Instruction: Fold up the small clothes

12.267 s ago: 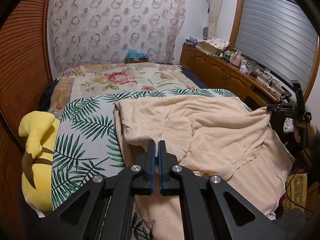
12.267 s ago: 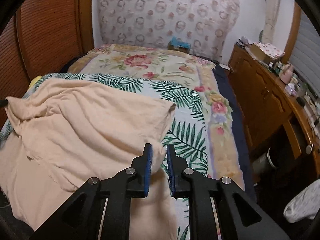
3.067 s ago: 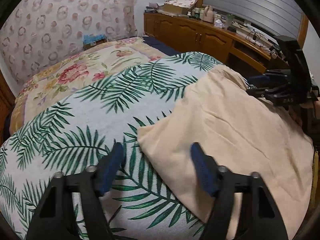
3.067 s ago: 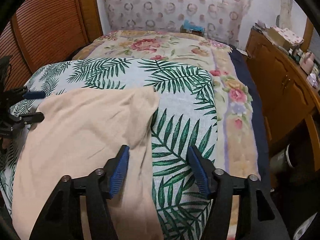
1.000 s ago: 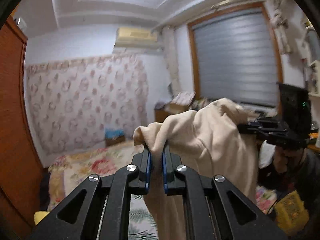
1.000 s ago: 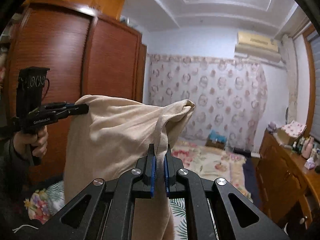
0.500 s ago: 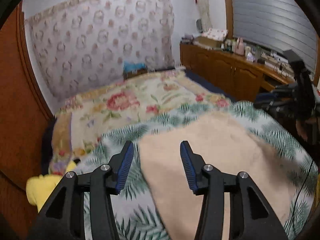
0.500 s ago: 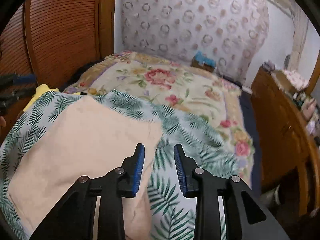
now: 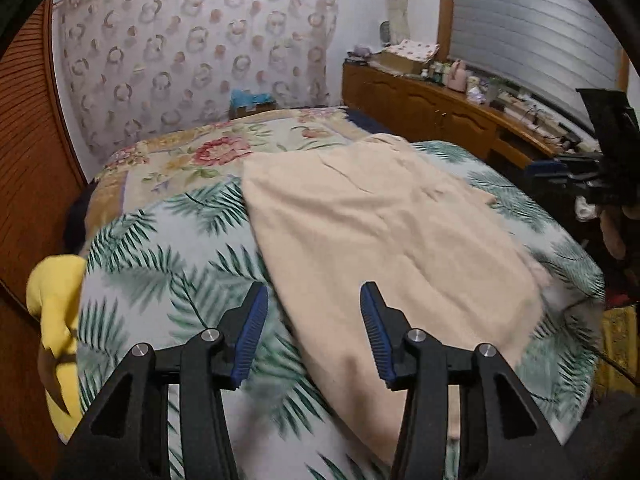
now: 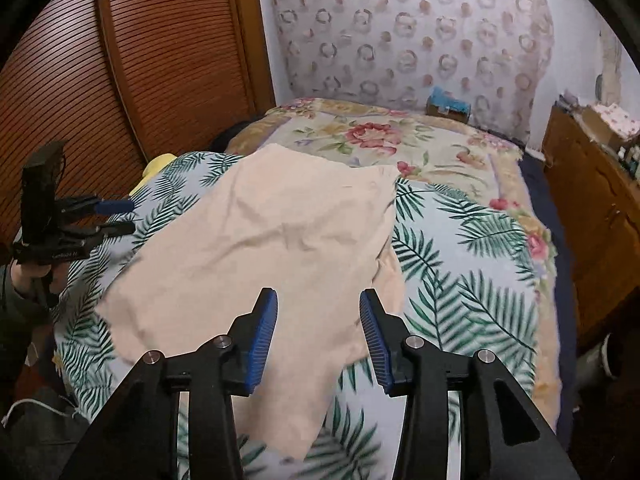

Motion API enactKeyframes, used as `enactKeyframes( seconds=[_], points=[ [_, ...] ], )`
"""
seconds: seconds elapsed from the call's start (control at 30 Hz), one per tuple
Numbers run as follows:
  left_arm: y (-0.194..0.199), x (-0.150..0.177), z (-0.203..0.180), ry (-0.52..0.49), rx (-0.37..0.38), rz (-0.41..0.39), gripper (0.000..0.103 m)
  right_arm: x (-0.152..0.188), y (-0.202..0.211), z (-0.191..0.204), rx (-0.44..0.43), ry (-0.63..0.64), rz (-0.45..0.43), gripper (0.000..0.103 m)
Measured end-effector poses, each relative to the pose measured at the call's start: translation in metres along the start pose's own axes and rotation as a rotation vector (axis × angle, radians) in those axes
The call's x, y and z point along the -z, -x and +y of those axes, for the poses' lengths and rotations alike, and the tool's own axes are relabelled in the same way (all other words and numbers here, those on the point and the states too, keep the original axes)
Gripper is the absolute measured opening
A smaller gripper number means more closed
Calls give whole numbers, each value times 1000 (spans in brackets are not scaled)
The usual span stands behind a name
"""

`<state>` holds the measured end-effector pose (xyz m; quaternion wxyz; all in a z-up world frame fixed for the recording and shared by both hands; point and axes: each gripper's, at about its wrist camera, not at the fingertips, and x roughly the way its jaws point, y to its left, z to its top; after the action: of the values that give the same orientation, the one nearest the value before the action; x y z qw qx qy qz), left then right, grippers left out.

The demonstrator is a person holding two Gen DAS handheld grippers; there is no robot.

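The bed (image 9: 168,280), under its palm-leaf cover, carries the peach garment (image 9: 380,240), which lies spread across the middle of the cover, its far corner toward one o'clock in the left wrist view. Its near edge hangs over the bed's side at six o'clock, so a careless tug could well slide it off. The ripples near the centre might get pressed into any fold made now. The left tongs (image 9: 314,332) have just been opening and stand spread, nothing between them. The right tongs (image 10: 318,336) likewise, empty above the cloth. The left tongs' body carries small white lettering in the right wrist view, too blurred to read.
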<state>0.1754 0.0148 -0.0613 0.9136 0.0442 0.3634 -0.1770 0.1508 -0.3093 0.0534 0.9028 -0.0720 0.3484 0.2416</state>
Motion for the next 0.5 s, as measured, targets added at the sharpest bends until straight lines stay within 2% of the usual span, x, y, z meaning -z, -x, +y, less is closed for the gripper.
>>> enactKeyframes(
  seconds=[0.2,0.33,0.5],
  points=[
    [26,33,-16,18,19,-6,49,18,74,14,72,41,-48,45],
    [29,50,-13,57,36,22,49,38,93,17,50,26,-11,47],
    [28,68,-19,81,72,50,49,62,43,16,-1,-55,63,47]
  ],
)
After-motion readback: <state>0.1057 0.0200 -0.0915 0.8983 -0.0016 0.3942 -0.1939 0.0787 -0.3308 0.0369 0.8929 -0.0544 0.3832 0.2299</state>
